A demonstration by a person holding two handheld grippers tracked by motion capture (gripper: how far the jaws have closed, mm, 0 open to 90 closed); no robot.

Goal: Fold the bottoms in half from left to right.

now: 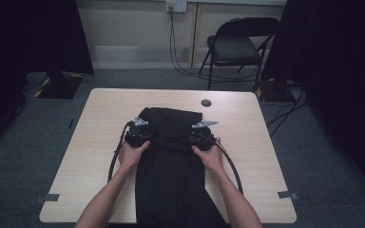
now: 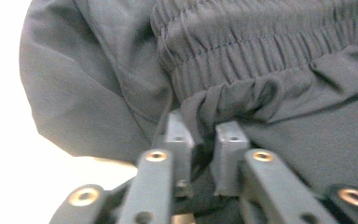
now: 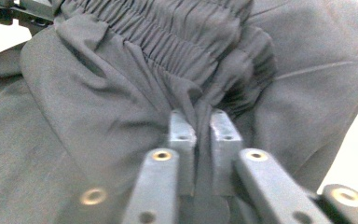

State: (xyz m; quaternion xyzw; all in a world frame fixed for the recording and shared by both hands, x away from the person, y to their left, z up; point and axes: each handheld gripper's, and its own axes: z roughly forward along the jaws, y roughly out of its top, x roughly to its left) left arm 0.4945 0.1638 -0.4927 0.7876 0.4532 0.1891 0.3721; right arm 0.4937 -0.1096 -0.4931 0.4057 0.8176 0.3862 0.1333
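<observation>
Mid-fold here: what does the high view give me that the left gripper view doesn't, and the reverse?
High view: the whole table, both hands, the right gripper on the garment's other side, and a chair beyond.

Left gripper view: the gathered elastic waistband and a bunched fold between the jaws of the left gripper.

Both: the dark trousers and that left gripper.

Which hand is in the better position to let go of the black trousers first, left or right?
Left, probably. The left gripper shows a wider gap around the black trousers; the right gripper pinches its fold tighter.
</observation>
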